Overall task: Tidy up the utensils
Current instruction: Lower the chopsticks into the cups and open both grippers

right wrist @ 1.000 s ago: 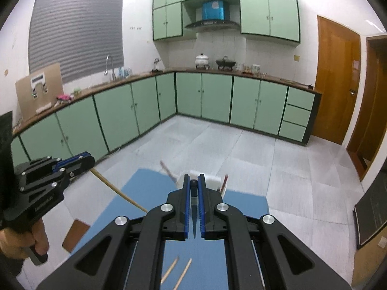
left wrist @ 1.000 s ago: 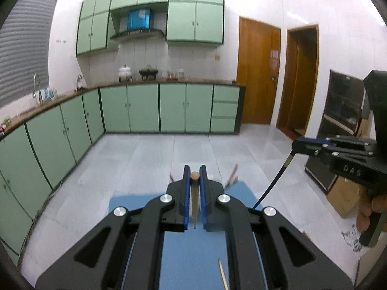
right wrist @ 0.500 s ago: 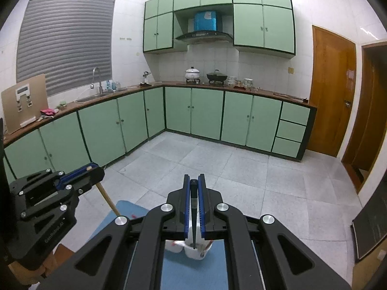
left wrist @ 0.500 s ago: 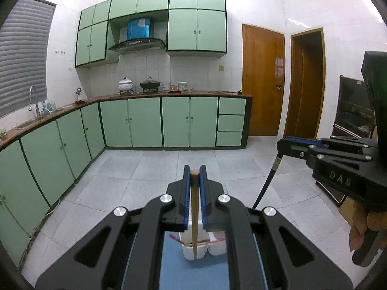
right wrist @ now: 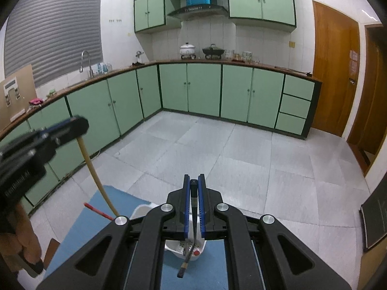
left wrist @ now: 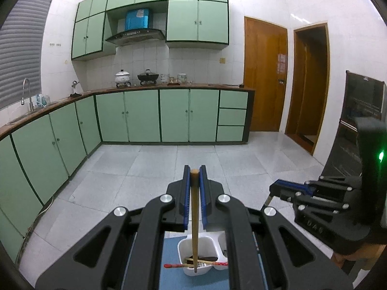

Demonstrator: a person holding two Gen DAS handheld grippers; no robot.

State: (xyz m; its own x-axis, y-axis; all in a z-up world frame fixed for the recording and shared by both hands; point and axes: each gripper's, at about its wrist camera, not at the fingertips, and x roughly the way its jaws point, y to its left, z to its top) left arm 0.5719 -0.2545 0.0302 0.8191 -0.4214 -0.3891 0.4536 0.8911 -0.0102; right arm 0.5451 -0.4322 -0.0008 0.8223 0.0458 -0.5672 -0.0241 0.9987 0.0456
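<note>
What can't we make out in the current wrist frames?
- Left wrist: lower tip of the wooden chopstick against the white holder; depth unclear, so in or above, can't tell.
- Right wrist: the holder's contents, mostly behind the right gripper.
- Right wrist: dark utensil's type, too small.

You are seeing a tan wooden stick [left wrist: 195,220], a white holder [left wrist: 184,246], a red chopstick [left wrist: 174,265], a blue mat [left wrist: 169,261] and green cabinets [left wrist: 142,116].
</note>
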